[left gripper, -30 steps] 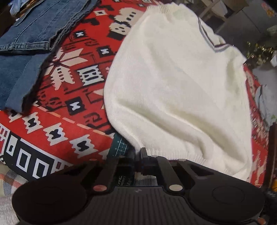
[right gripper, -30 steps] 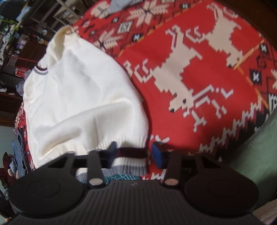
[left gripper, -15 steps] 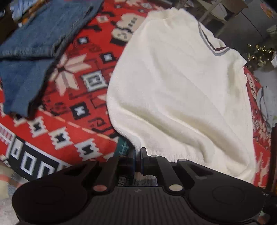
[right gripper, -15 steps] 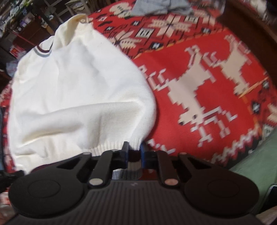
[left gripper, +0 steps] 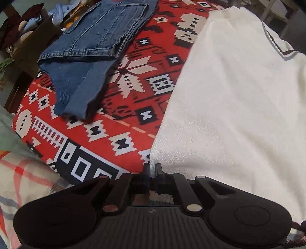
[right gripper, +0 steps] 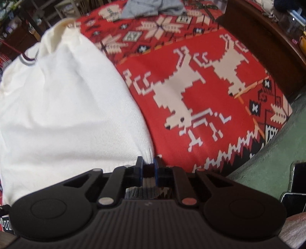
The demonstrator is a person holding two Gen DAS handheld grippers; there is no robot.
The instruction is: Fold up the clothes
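A cream knit sweater [left gripper: 239, 107] with a grey and maroon striped neckline lies on a red patterned blanket [left gripper: 118, 122]. My left gripper [left gripper: 152, 168] is shut on the sweater's near left hem corner. In the right wrist view the same sweater [right gripper: 67, 115] fills the left half, and my right gripper [right gripper: 148, 162] is shut on its near right hem corner, the striped ribbed hem bunched between the blue pads. Both corners are lifted slightly off the blanket.
Folded blue jeans [left gripper: 91, 49] lie at the far left on the blanket. A grey garment [right gripper: 151, 7] sits at the blanket's far end. A dark wooden edge [right gripper: 267, 44] runs along the right, with green fabric [right gripper: 267, 159] and phones [right gripper: 298, 180] below it.
My right gripper closed on the sweater's hem corner, which earlier sat between open jaws. Both views have tilted downward, and the hem is drawn up toward the cameras.
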